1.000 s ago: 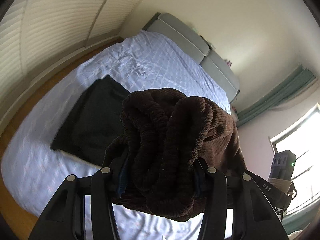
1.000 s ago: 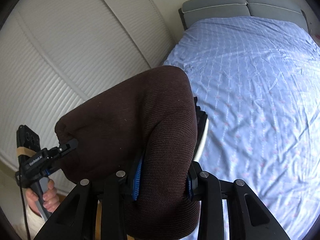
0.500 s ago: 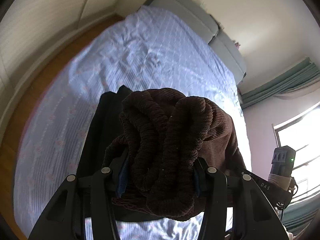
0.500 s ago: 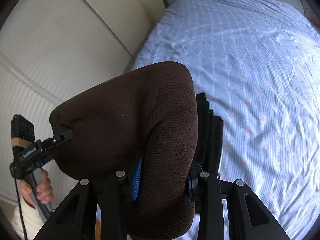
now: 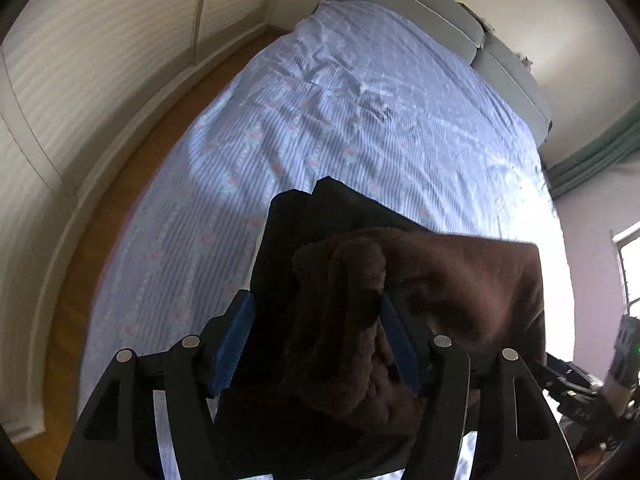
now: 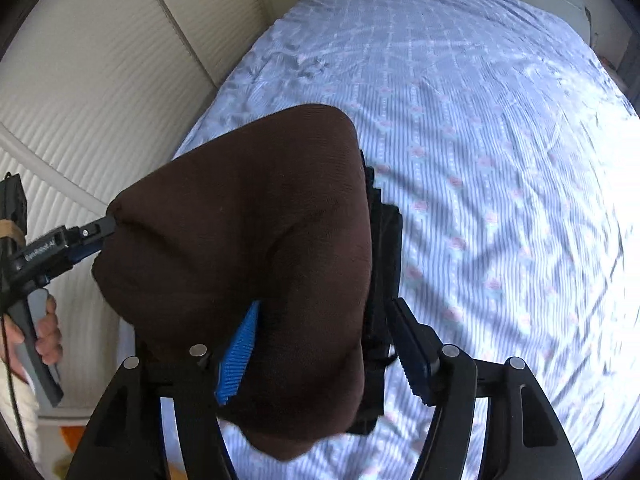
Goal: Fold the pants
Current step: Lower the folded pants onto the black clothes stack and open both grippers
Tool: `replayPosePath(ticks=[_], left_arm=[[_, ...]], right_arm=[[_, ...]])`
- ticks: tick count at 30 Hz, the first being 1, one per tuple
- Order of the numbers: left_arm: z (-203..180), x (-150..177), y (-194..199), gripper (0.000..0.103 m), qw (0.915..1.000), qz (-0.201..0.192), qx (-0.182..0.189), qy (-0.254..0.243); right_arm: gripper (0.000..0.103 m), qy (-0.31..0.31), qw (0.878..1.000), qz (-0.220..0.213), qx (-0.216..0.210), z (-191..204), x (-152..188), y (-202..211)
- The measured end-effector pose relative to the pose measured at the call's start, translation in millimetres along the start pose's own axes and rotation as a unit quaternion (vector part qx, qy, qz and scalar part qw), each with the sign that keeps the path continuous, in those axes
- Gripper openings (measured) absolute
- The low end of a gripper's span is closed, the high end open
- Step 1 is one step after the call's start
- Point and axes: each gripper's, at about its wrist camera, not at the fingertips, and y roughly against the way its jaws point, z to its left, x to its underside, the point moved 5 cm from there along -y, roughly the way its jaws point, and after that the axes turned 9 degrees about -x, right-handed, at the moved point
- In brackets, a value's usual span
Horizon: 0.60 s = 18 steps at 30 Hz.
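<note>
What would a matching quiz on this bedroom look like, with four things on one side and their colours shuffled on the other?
Things:
1. knit pants
2. bedsheet
3. headboard
4. folded garment lying beneath the pants

Colours:
A. light blue with stripes
B. black
C. dark brown
D. grey

Pairs: 1-C, 2-A, 3-D, 4-B
</note>
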Motion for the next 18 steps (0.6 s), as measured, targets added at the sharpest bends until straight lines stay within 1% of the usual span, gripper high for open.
replayPosePath(ticks=[3, 5, 6, 8, 10, 11, 13, 15, 18], left_arm=[[-7.4, 9.9, 23.3, 0.065, 0.9997, -0.021, -0.009, -0.011], [-15.5, 16.6, 42.3, 0.068, 0.9983, -0.043, -0.021, -0.032], [-21.2, 21.8, 53.4, 0.071, 0.9968, -0.054, -0.033, -0.048], [-35.3, 33.2, 74.0, 0.073, 0.9924, -0.073, -0.05, -0.085], [-53.4, 47.5, 94.4, 0.082, 0.9863, -0.089, -0.059, -0.125], [-62.6, 55.1, 103.8, 0.084, 0.9829, -0.098, -0.063, -0.143], [-80.8, 70.4, 123.2, 0.088, 0.9787, -0.11, -0.061, -0.162], [-100.1, 84.7, 139.6, 0.092, 0.9769, -0.117, -0.049, -0.172], [-135.9, 106.9, 163.4, 0.095, 0.9747, -0.127, -0.031, -0.181]], right_arm=[[0.066, 0.009, 1.0, -0.016, 0.005, -0.3, 11.8, 23.2], [0.066, 0.016, 1.0, -0.022, 0.005, -1.8, 22.6, 39.2], [0.066, 0.019, 0.999, -0.025, 0.007, -3.6, 27.4, 45.8], [0.067, 0.023, 0.999, -0.04, 0.018, -9.6, 41.4, 70.2], [0.075, 0.019, 0.998, -0.056, 0.026, -17.5, 53.1, 91.9], [0.076, 0.013, 0.997, -0.067, 0.03, -23.2, 60.3, 106.4], [0.08, 0.0, 0.996, -0.084, 0.038, -34.1, 72.3, 128.9], [0.082, -0.013, 0.993, -0.104, 0.047, -45.5, 85.5, 157.4], [0.087, -0.024, 0.99, -0.127, 0.061, -59.6, 101.4, 192.0]])
